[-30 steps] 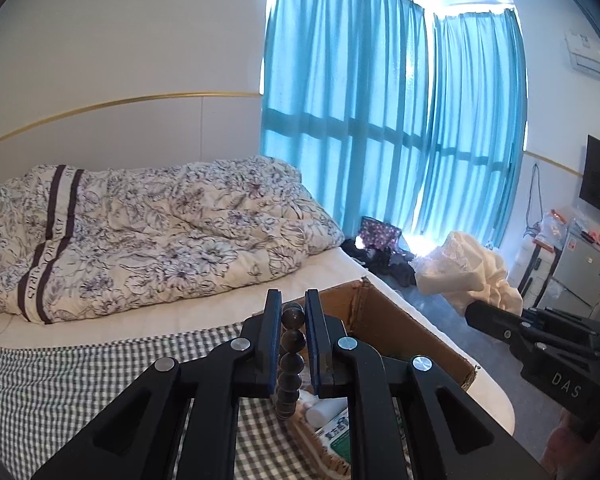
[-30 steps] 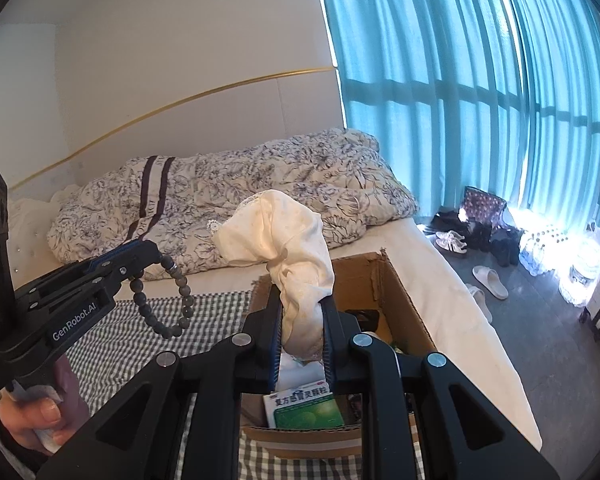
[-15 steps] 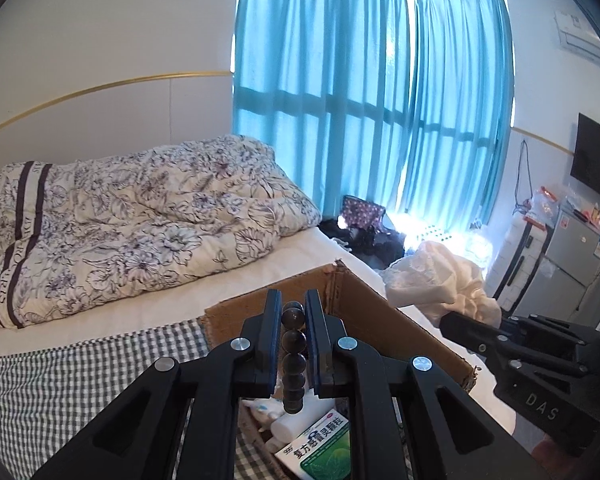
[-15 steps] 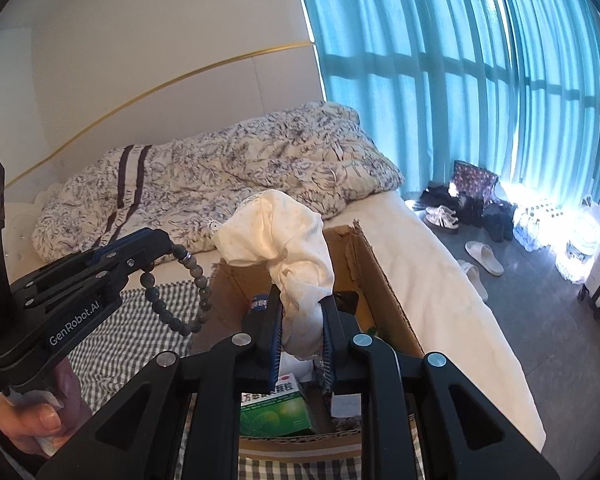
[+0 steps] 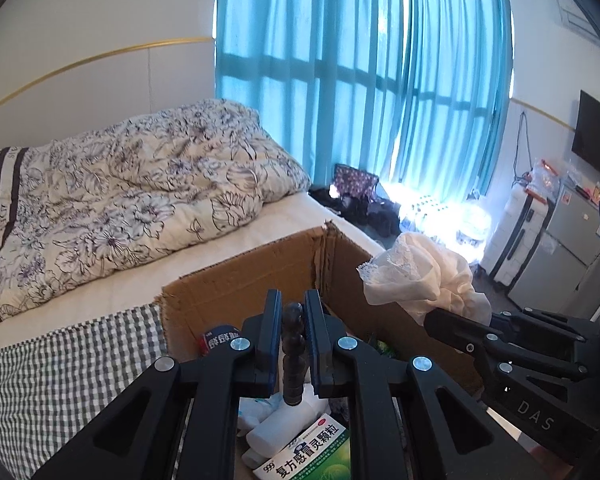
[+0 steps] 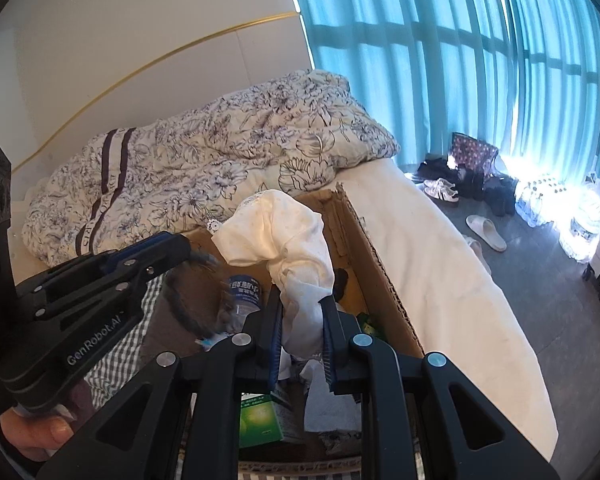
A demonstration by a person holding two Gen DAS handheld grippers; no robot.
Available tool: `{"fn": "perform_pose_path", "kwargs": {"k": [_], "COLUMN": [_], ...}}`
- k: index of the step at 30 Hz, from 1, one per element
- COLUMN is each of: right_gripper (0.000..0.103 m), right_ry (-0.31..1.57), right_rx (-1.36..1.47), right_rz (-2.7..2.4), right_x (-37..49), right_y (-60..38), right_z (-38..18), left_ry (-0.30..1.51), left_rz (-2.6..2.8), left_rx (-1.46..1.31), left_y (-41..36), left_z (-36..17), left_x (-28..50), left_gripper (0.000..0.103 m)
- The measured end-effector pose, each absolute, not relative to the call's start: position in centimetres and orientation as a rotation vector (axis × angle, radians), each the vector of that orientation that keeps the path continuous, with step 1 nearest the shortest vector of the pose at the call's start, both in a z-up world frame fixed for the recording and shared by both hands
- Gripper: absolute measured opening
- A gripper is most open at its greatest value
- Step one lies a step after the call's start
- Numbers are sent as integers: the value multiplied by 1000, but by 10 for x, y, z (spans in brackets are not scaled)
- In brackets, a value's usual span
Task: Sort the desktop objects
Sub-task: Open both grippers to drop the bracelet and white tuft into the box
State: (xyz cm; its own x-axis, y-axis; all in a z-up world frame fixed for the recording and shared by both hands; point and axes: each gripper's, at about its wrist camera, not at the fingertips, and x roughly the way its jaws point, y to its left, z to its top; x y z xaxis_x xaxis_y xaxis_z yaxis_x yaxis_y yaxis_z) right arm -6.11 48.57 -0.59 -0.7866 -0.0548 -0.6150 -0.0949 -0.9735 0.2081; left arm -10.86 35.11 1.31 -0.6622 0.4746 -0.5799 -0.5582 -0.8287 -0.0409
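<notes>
In the left wrist view my left gripper (image 5: 293, 320) is shut on a dark bead bracelet (image 5: 292, 354), which hangs down over the open cardboard box (image 5: 260, 276). My right gripper (image 6: 300, 320) is shut on a crumpled white cloth (image 6: 288, 240) held above the same box (image 6: 374, 248). The right wrist view shows the left gripper (image 6: 182, 246) at the left, with the bracelet (image 6: 192, 304) blurred beneath its tip, inside the box's outline. The left wrist view shows the cloth (image 5: 420, 276) over the box's right wall.
Inside the box lie a green medicine packet (image 5: 312, 456), a white bottle (image 5: 280, 428) and a blue-labelled bottle (image 6: 242, 292). The box stands on a checked cloth (image 5: 60, 368) on the bed, beside a floral duvet (image 5: 120, 208). Shoes (image 6: 484, 232) lie on the floor to the right.
Both grippers have moved forward and down over the box. The bracelet now swings above the box's contents, and the cloth sits lower over its opening.
</notes>
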Motion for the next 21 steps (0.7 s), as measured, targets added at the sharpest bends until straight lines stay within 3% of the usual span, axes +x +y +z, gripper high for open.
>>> {"fn": "perform_pose_path", "kwargs": {"k": [17,21], "right_gripper": [17,32], "right_ry": [356,323], "right_rx": [-1113,-1102], "right_rz": [2904,2894], "right_x": [-84,-83], "right_y": [478,473], "right_z": [-33,-31], "left_ry": [169,165], "left_rz": [2428,2434], "left_rx": [-881,-880], "left_y": [349,344], "left_z": [-12,-11], "left_x": [-128,-129], "left_gripper": [14,14]}}
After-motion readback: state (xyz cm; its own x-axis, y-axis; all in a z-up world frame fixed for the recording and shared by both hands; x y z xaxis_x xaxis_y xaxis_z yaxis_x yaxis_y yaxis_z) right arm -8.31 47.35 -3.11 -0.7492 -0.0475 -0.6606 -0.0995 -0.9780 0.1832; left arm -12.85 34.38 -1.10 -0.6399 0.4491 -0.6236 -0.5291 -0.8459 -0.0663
